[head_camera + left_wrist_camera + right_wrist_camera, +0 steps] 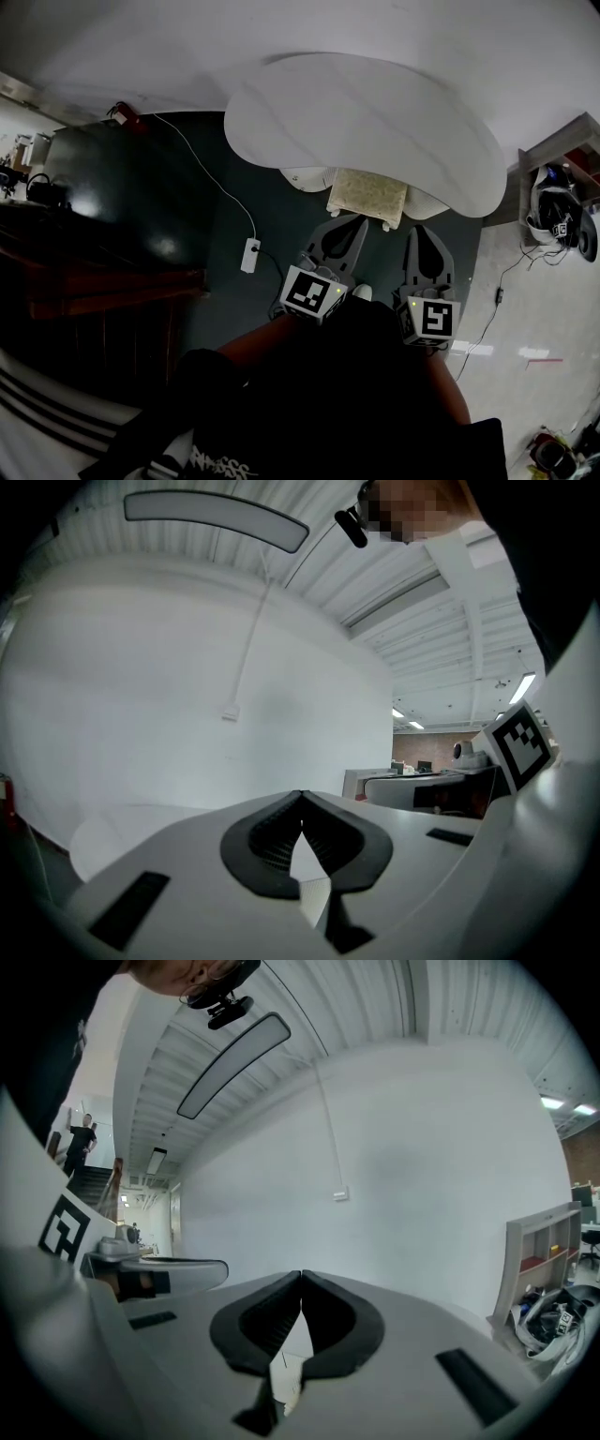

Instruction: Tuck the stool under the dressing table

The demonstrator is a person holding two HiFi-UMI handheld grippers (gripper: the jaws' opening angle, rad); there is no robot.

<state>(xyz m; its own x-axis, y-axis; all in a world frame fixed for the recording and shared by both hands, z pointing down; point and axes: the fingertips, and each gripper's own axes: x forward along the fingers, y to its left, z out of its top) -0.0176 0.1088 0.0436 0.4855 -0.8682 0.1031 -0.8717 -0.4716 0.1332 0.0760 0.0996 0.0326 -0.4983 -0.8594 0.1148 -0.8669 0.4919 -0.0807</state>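
From the head view, the white oval dressing table [366, 122] fills the upper middle. The stool, with a beige cushioned seat [367, 194] and white legs, stands at the table's near edge, its far part hidden under the top. My left gripper [359, 222] points at the stool's near left corner, just short of the cushion. My right gripper [422, 228] sits to the right of the near right leg. Both are shut with nothing between the jaws. The left gripper [301, 794] and the right gripper [301, 1274] face a bare white wall in their own views; neither shows the stool.
A white power strip [250, 255] with its cable lies on the dark floor mat to the left. A dark cabinet [103, 187] stands further left. At the right are an open shelf unit [562, 159] holding gear and a thin cable [497, 295] on the pale floor.
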